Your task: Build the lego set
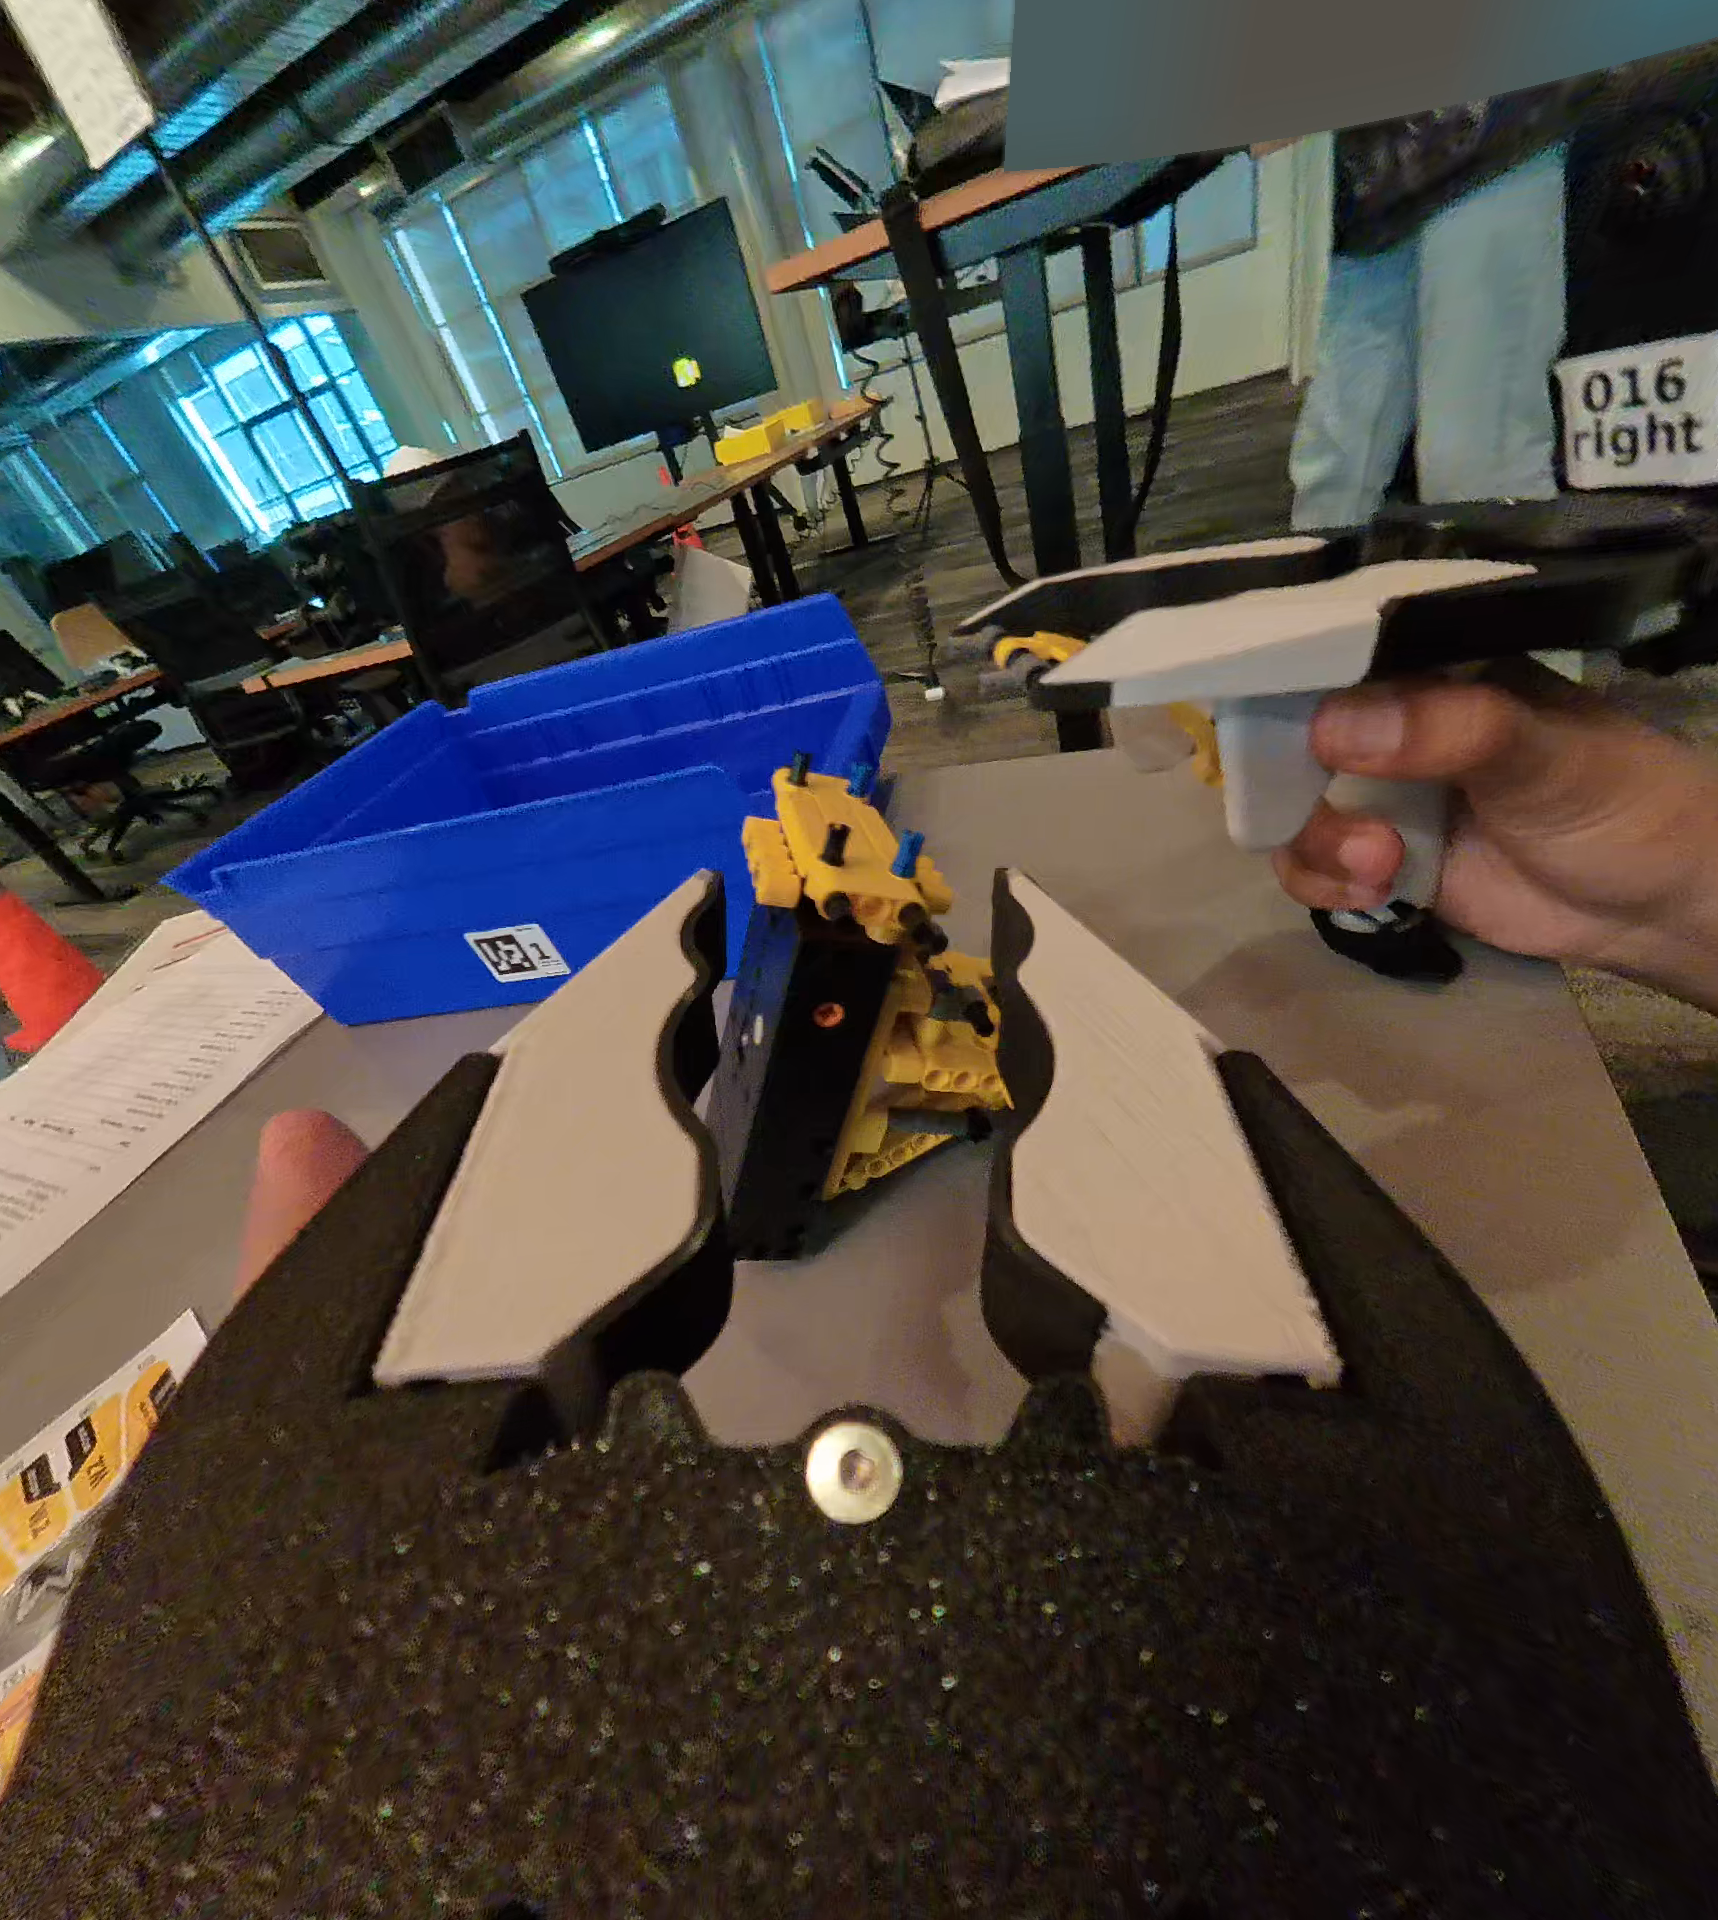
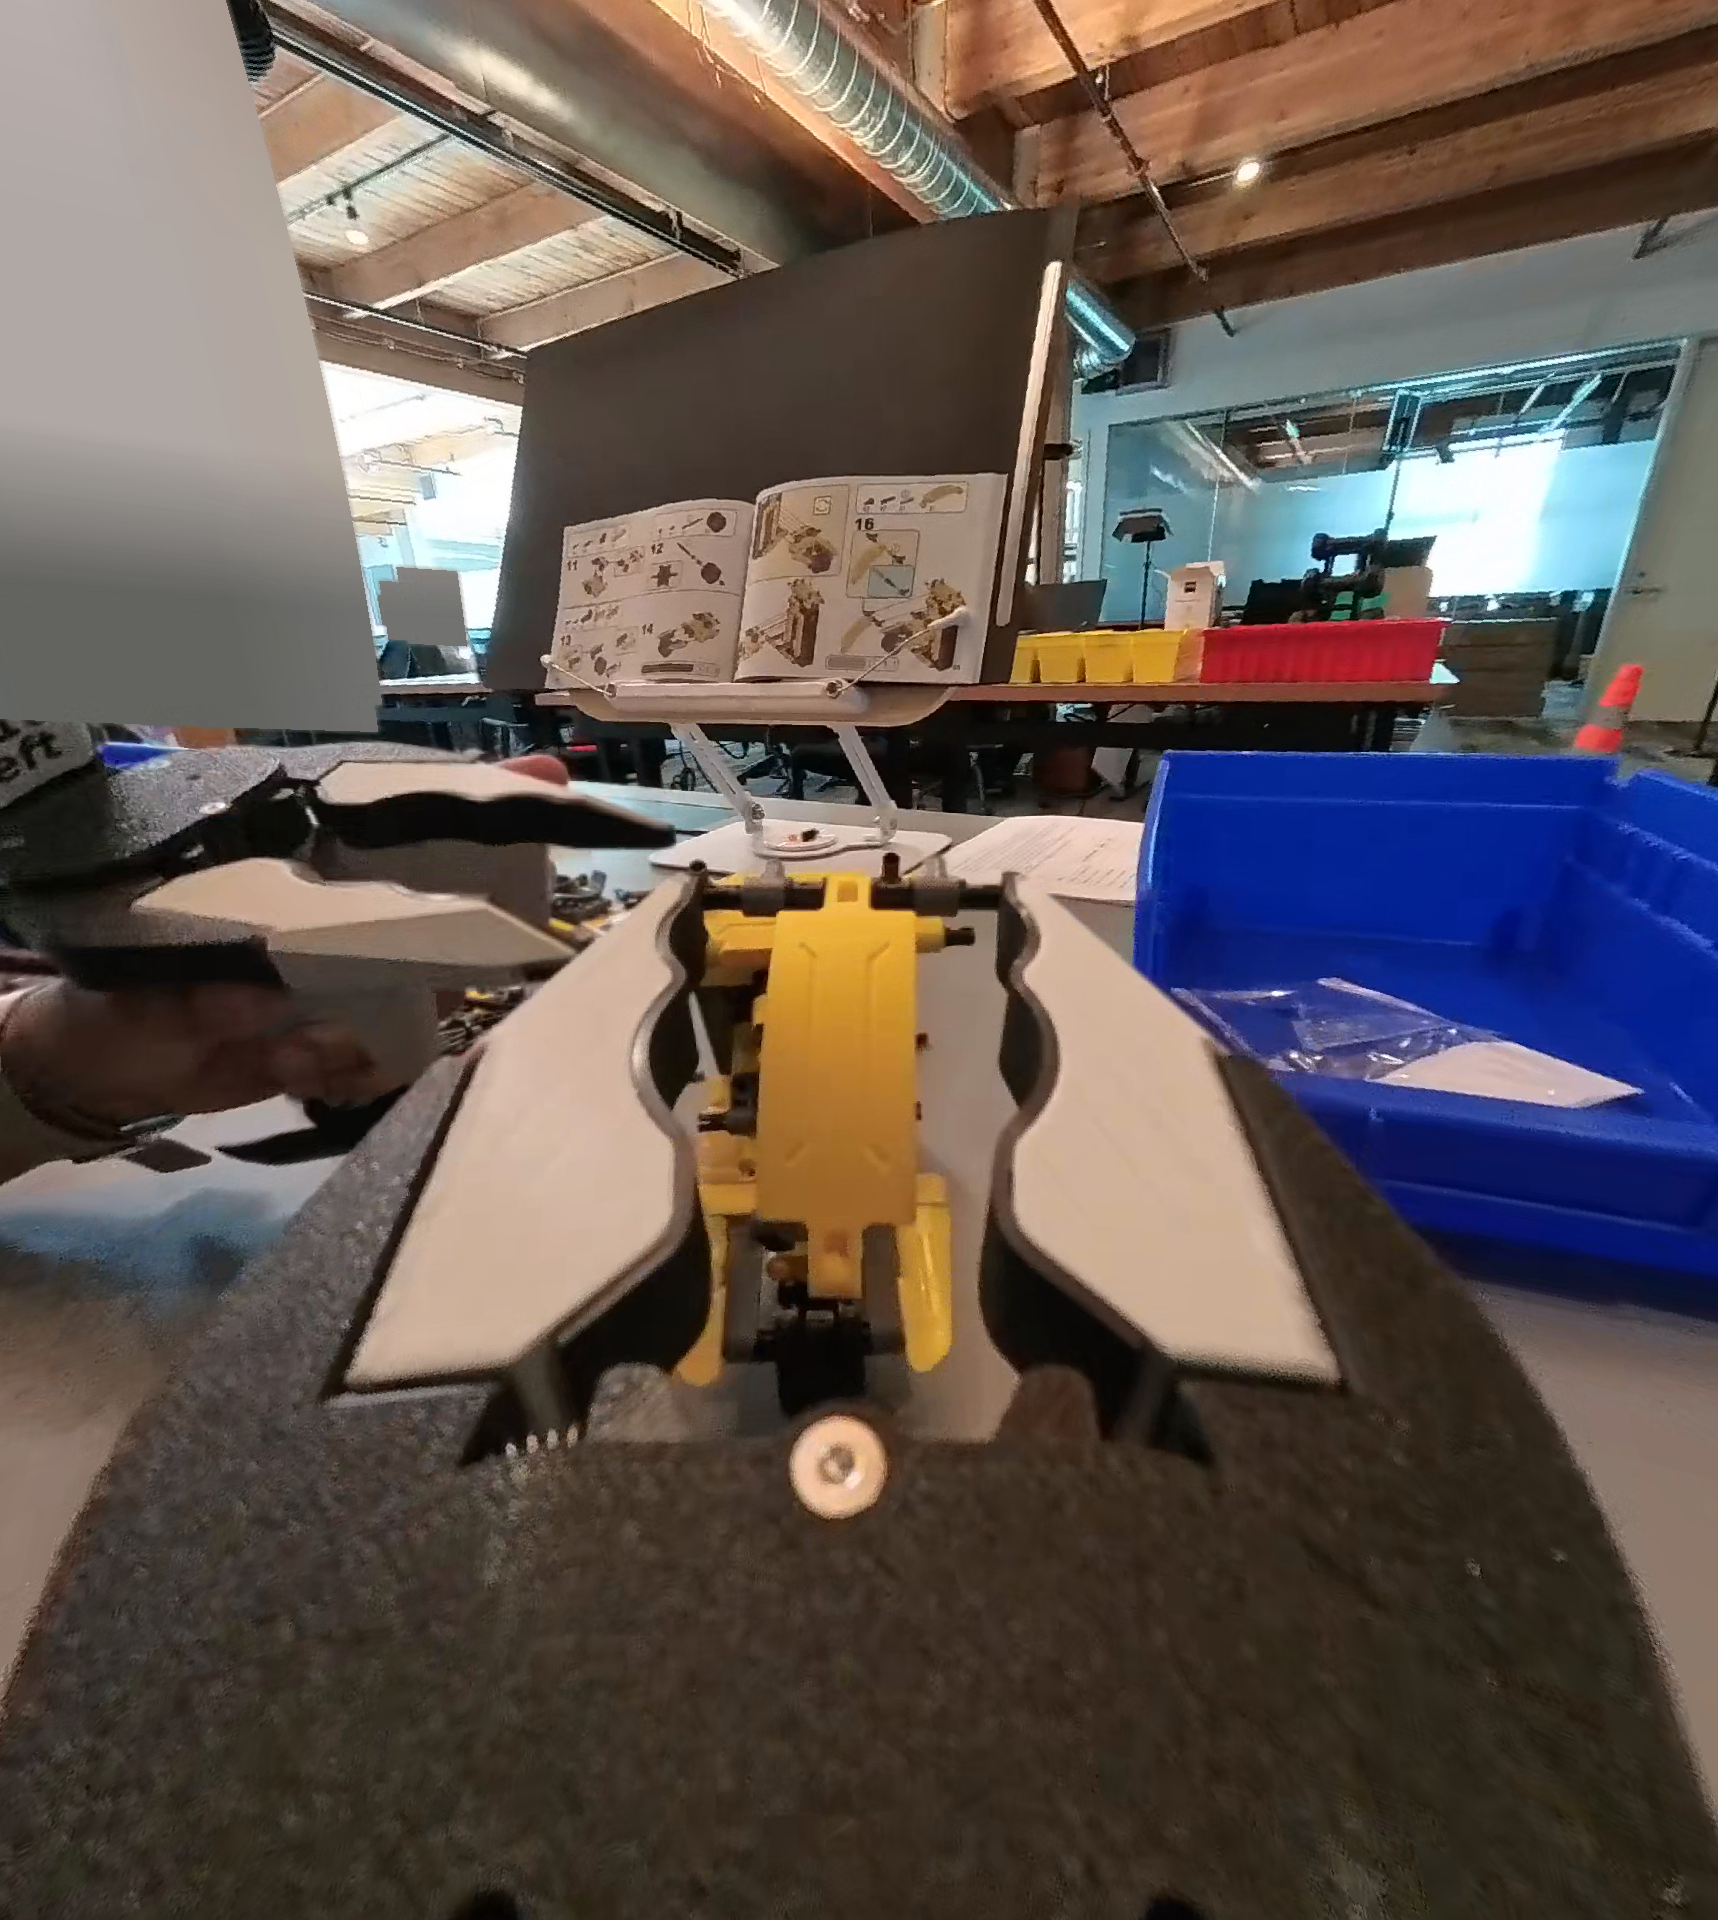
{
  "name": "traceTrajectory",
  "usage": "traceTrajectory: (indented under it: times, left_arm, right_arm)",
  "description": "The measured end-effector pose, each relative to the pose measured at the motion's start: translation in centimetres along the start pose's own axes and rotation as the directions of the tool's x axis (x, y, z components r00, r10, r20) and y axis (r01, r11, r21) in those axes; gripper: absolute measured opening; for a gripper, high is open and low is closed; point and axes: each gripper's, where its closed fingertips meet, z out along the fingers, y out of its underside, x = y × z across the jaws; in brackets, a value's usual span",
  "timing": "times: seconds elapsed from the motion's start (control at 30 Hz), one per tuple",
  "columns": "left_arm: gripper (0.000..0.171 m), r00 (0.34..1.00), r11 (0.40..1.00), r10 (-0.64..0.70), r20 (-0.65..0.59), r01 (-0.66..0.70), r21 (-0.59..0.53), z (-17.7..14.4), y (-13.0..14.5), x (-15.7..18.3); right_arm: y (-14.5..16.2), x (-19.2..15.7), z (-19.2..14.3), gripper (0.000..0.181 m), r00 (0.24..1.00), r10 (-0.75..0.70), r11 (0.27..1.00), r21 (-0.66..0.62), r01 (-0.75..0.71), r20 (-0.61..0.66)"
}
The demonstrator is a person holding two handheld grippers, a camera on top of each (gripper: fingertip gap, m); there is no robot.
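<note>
L gripper (image 1: 860, 914): fingers closed in on a yellow-and-black brick model (image 1: 865, 997), black pads pressed vs. its sides, so pinching it. Model held above grey table (image 1: 1354, 1091); long axis ran along the fingers, away from camera and tilted up, yellow end w/ blue and black pins past the fingertips, black beam toward the palm. Blue bin (image 1: 481, 831) just behind-left of it on table; printed sheets (image 1: 86, 1101) at L edge.

R gripper (image 2: 850, 883): also clamped on a yellow brick assembly (image 2: 839, 1081), a separate piece. Long axis lay along the fingers; flat yellow panel faced camera, black pin axle crosswise at the fingertips, two yellow curved pieces at the near end. Whether the pads gripped the axle ends or the body: can't tell.

Second blue bin (image 2: 1457, 935) to the R, w/ clear plastic bag (image 2: 1354, 1029) inside. Open instruction booklet (image 2: 772, 582) on a stand (image 2: 782, 727) straight ahead, upright.
</note>
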Motion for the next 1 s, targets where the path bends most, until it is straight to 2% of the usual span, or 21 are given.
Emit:
traceTrajectory:
  times: [0.13,0.3,0.5,0.6,0.7,0.73,0.77,0.87,1.0]
  left_arm:
    - [0.052,1.0,0.999,0.029,0.009,-0.029,-0.021,0.5,0.6,0.4]
    - [0.053,0.979,0.985,0.158,0.128,-0.147,-0.086,1.9,1.5,-0.2]
    - [0.054,0.969,0.975,0.167,0.181,-0.136,-0.173,2.9,3.2,-1.3]
    - [0.054,0.972,0.978,0.147,0.183,-0.115,-0.174,3.0,3.7,-1.8]
    - [0.05,0.977,0.983,0.128,0.168,-0.103,-0.154,3.2,3.7,-1.8]
    - [0.043,0.978,0.982,0.138,0.155,-0.115,-0.151,3.3,3.7,-1.6]
    - [0.027,0.979,0.98,0.155,0.136,-0.135,-0.148,3.3,3.7,-1.3]
    - [0.026,0.971,0.975,0.195,0.141,-0.175,-0.14,3.3,3.6,-1.4]
    - [0.025,0.983,0.99,0.07,0.17,-0.049,-0.129,3.0,3.3,-2.1]
  right_arm:
    - [0.3,-0.1,0.2,0.056,1.0,0.0,1.0,-0.015,0.0,0.004]
    - [0.5,-0.2,0.3,0.056,1.0,-0.014,0.999,-0.029,0.014,-0.003]
    - [0.5,-0.1,0.3,0.056,1.0,-0.005,1.0,-0.026,0.005,-0.002]
    - [0.5,-0.1,0.2,0.056,1.0,-0.002,1.0,-0.026,0.002,0.0]
    - [0.5,-0.1,0.2,0.056,1.0,0.002,1.0,-0.027,-0.001,0.002]
    - [0.5,-0.1,0.2,0.056,1.0,0.004,1.0,-0.028,-0.003,0.002]
    - [0.6,-0.1,0.2,0.056,1.0,0.006,1.0,-0.03,-0.006,0.003]
    - [0.8,-0.1,0.4,0.056,1.0,0.017,0.999,-0.049,-0.017,0.004]
    - [1.1,-0.7,0.8,0.056,0.999,0.049,0.997,-0.064,-0.048,0.012]
